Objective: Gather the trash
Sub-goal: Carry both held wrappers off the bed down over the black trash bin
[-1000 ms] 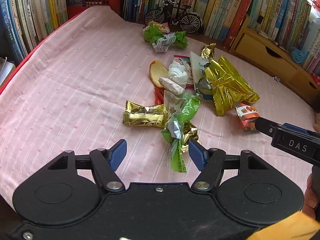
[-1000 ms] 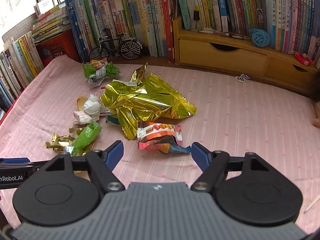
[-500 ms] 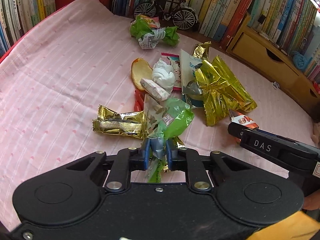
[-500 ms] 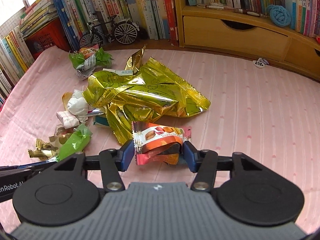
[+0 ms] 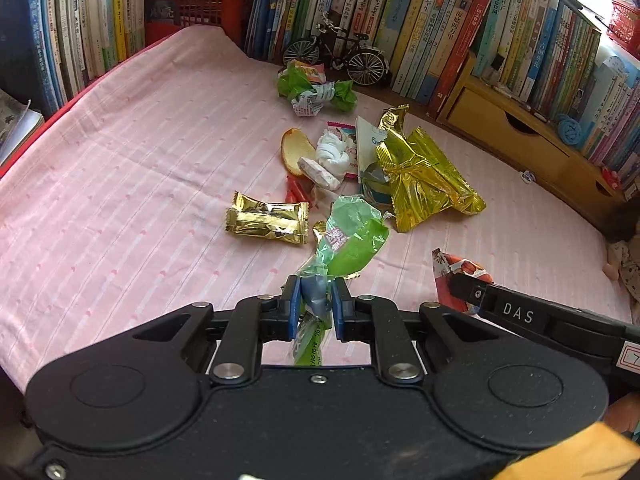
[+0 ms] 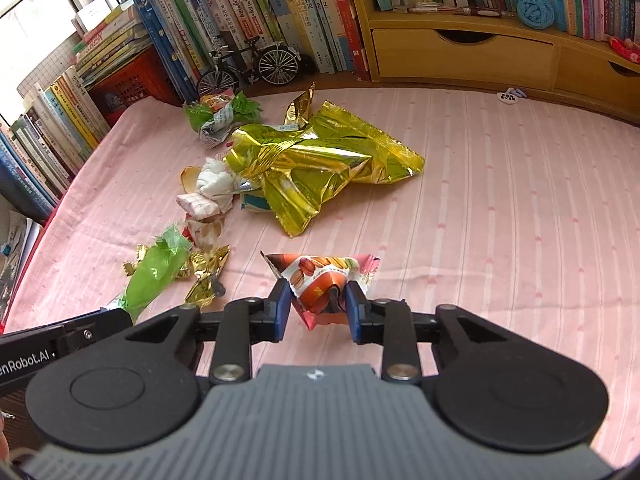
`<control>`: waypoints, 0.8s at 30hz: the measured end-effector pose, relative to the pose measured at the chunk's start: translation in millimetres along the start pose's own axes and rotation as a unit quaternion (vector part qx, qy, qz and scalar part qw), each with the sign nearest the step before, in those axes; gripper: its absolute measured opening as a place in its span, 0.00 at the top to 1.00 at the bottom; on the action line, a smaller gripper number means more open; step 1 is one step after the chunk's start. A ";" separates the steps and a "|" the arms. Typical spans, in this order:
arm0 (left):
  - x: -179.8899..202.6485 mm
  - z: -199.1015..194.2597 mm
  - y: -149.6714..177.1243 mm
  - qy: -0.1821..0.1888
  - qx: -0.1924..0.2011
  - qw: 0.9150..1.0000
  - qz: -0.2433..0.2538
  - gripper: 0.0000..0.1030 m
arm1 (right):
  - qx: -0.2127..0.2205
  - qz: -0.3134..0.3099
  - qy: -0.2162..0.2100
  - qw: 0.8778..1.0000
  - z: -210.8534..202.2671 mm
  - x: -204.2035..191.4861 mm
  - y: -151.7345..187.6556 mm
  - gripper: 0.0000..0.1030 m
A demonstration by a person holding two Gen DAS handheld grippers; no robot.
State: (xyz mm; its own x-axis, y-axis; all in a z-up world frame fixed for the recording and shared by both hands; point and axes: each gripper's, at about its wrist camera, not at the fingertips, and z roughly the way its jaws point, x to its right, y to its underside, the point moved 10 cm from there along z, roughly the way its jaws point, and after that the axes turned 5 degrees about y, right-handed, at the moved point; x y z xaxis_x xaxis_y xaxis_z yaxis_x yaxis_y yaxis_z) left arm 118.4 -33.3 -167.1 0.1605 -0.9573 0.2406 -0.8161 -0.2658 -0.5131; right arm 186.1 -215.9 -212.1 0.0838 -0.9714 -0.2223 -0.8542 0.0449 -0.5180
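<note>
Beside the gold bag (image 6: pixel 320 168), a green wrapper (image 5: pixel 348 240) is pinched by the left gripper (image 5: pixel 316 306), while the right gripper (image 6: pixel 318 306), its jaws just closing, is clamped on the macaron packet (image 6: pixel 320 280).

Rows of upright books (image 6: pixel 280 4) back a model bicycle (image 6: pixel 250 66) — beside a wooden drawer unit (image 6: pixel 460 54) and red crate (image 5: pixel 192 10).

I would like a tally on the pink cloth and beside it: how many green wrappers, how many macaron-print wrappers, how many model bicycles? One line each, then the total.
Green wrappers: 2, the near green wrapper and the far green wrapper.
Macaron-print wrapper: 1.
Model bicycle: 1.
Total: 4.
</note>
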 end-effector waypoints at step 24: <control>-119.5 -143.3 131.5 -0.006 0.000 1.000 0.012 0.85 | -0.028 -0.006 -0.012 1.000 -112.5 -89.2 174.7 0.84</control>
State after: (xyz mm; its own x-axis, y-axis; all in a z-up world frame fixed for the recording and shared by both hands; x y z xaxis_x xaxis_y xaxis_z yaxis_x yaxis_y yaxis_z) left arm -87.6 62.5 -145.2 0.1467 -0.9647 0.2188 -0.8202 -0.2423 -0.5182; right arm -28.4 -147.7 -189.9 0.1062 -0.9660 -0.2356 -0.8803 0.0188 -0.4741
